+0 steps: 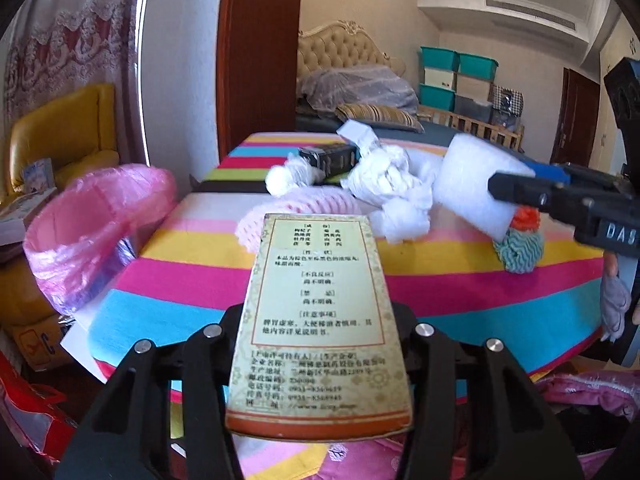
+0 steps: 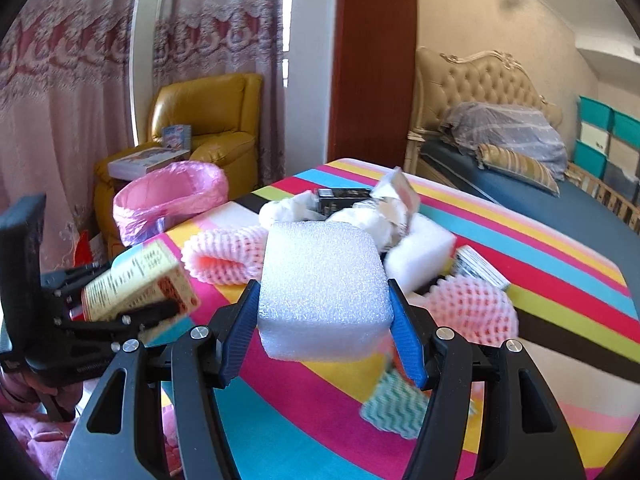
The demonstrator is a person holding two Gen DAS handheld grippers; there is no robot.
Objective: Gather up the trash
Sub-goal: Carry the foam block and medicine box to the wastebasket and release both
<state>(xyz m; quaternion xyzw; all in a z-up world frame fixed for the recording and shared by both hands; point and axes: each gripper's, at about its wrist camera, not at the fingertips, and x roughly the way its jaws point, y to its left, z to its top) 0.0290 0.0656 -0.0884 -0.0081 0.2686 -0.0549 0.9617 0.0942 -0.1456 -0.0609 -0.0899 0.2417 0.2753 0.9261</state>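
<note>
The left gripper (image 1: 320, 364) is pinching a flat yellow printed cardboard box (image 1: 320, 320) by its near end, holding it clear above the striped multicoloured tablecloth (image 1: 460, 304). The right gripper (image 2: 322, 320) is clamping a white foam block (image 2: 322, 280) between its blue pads (image 2: 404, 332), also lifted. The bin lined with a pink plastic bag (image 1: 96, 216) is standing off the table's left edge, beyond the box.

Risks, as judged: the long box is hanging far past its grip and could pivot or slip out. The soft foam could squirm free. Either could miss the bin's slack, tilted rim. Crumpled white tissues (image 1: 384, 184) and pink foam netting (image 2: 224, 256) are still awaiting collection.
</note>
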